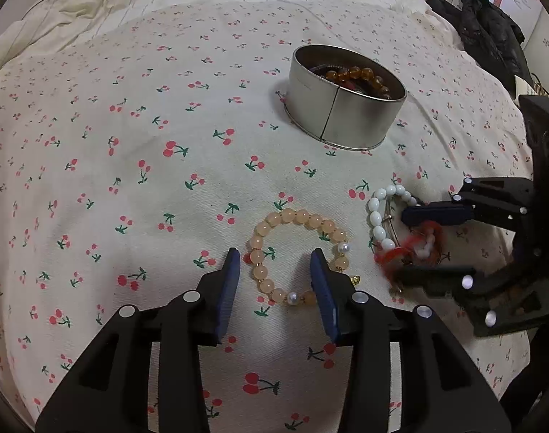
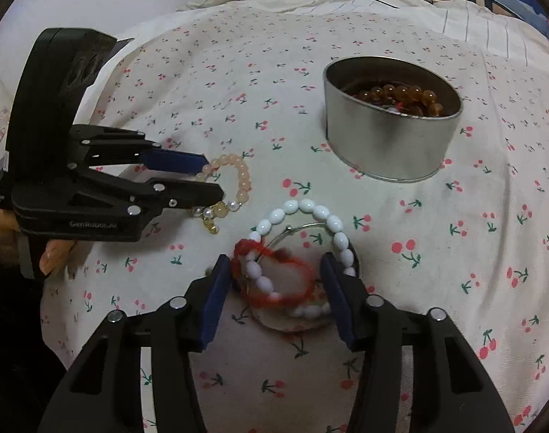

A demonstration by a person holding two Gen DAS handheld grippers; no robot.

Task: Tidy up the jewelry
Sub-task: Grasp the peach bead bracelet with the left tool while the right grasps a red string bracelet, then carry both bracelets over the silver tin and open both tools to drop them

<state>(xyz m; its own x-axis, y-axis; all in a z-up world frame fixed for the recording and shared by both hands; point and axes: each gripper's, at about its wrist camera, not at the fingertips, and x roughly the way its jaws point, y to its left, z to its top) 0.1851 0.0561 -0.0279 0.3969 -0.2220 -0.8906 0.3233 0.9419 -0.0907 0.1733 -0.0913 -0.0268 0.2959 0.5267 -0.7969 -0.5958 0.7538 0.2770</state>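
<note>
From the left wrist view, the left gripper hangs low over a cherry-print bedspread, its blue pads apart. The near left part of a peach bead bracelet lies between them, and I cannot tell whether the right pad touches the beads; nothing is clamped. To the right, just beside it, a white bead bracelet lies tangled with a red cord and a thin metal bangle. The right gripper reaches in from the right edge, one finger above that pile and one below. Farther off stands a round metal tin with an amber bead bracelet inside.

From the right wrist view, the right gripper straddles the white bead bracelet and the red cord, pads parted and pressing on neither. The bangle curves under them. To the left, the left gripper sits at the peach bracelet, a hand below it. The tin is far right.
</note>
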